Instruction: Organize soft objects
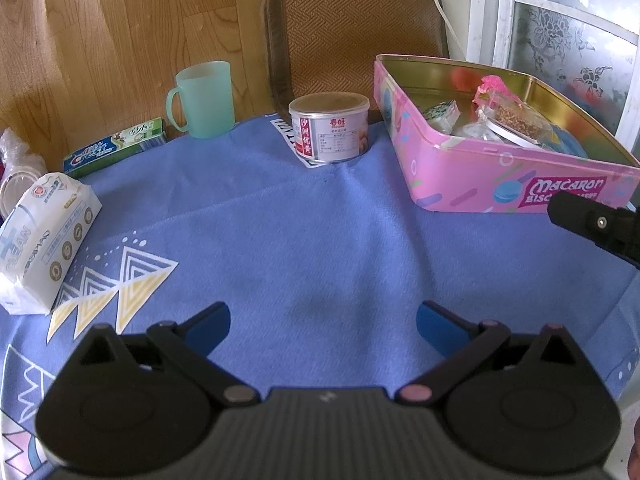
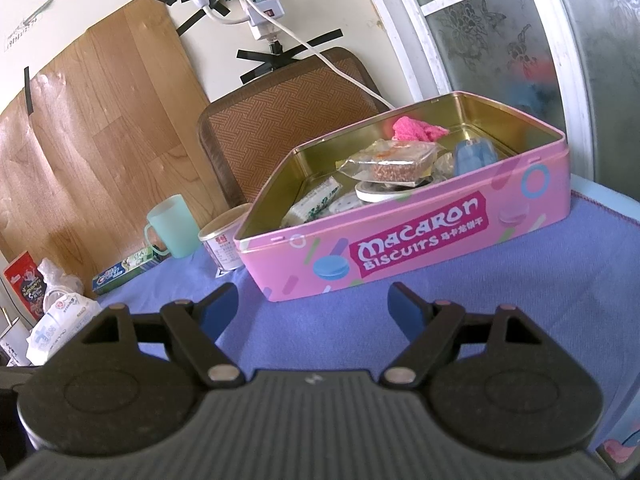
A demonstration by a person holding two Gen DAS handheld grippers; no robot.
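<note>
Left gripper (image 1: 323, 326) and right gripper (image 2: 313, 307) released, empty above blue patterned tablecloth (image 1: 280, 240). Far right: open pink rectangular biscuit tin (image 2: 420, 240) holding pink fuzzy cloth (image 2: 416, 128). Near left: white soft wipes pack (image 1: 44, 236).

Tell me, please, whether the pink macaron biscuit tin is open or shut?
Open: the pink macaron biscuit tin has no lid on, so its gold interior and the packets inside show.

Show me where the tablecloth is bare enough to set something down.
Bare: the wide blue middle of the tablecloth, between the wipes pack, can and pink tin. Crowded: the far left edge by the toothpaste box and mug, and inside the tin.
</note>
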